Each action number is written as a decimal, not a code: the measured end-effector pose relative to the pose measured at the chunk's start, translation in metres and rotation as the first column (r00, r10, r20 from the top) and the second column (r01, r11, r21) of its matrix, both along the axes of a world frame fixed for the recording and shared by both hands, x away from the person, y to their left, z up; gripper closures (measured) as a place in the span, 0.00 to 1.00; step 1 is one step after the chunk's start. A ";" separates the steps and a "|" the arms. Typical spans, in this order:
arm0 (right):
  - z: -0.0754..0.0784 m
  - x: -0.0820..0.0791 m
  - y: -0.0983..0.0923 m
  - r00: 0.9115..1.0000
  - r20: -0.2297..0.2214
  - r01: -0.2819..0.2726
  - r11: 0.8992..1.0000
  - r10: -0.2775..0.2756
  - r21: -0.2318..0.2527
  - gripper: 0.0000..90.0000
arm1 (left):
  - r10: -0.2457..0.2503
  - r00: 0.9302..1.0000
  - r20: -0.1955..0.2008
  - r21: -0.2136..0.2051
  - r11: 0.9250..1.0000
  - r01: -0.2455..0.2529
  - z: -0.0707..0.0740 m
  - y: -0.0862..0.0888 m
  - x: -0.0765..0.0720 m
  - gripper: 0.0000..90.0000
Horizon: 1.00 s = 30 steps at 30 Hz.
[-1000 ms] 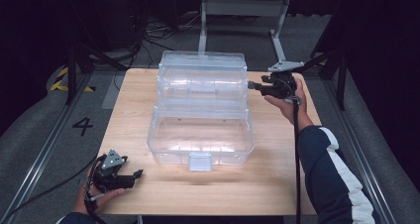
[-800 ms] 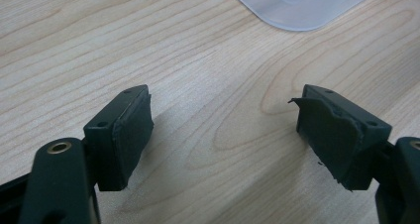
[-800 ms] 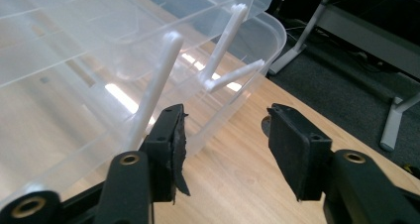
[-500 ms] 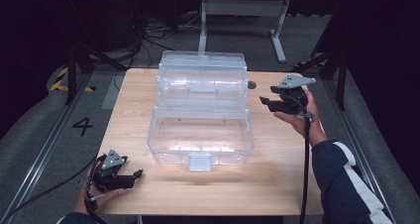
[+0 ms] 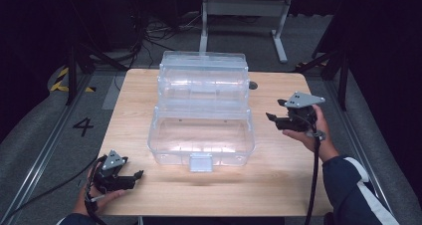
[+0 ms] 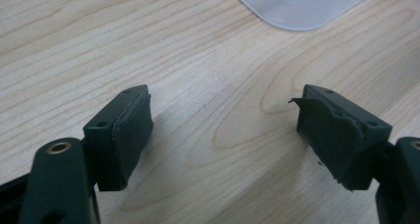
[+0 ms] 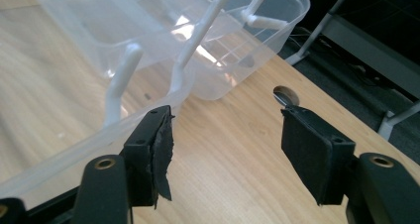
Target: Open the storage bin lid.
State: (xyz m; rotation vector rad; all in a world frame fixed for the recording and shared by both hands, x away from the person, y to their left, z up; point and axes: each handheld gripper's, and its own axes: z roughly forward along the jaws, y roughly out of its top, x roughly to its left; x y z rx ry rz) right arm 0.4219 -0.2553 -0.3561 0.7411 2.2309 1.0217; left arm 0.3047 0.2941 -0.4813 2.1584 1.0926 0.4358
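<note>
The right hand-held gripper (image 5: 275,119) is hanging beside the right end of the clear tiered box (image 5: 201,113), with its jaws spread apart and nothing between them. A second ago it was up against the upper tier of the box at the far right; it has since been drawing back toward the person and away from the plastic, and its jaws have just been opening. In the right gripper view the pads (image 7: 161,149) are standing clear of the box wall, and the white swing arms (image 7: 121,83) that link the tiers are sitting just beyond them.

The left hand-held gripper (image 5: 137,176) is resting low on the counter (image 5: 278,185) at the near left corner, jaws also apart and gripping nothing. It has not shifted over the same second. In its own view only bare wood is lying between its pads (image 6: 133,130), with a rounded corner of the box (image 6: 302,6) farther off.

The box is standing in the middle of the counter, fanned open, its tiers stepped back from the lowest tray with the front latch (image 5: 201,161).

The release probably means that the spreading of the tiers is finished, with both hands now free for whatever follows.
</note>
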 end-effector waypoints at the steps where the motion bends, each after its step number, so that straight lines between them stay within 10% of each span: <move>1: -0.001 -0.002 -0.001 1.000 -0.001 0.000 1.000 0.000 -0.002 0.41 | 0.000 1.000 0.000 0.000 1.000 0.000 0.000 0.000 0.000 0.24; 30: -0.068 -0.063 -0.034 0.999 -0.031 0.013 1.000 -0.013 -0.025 0.35 | 0.006 1.000 -0.006 0.003 1.000 -0.006 0.000 0.000 0.000 0.21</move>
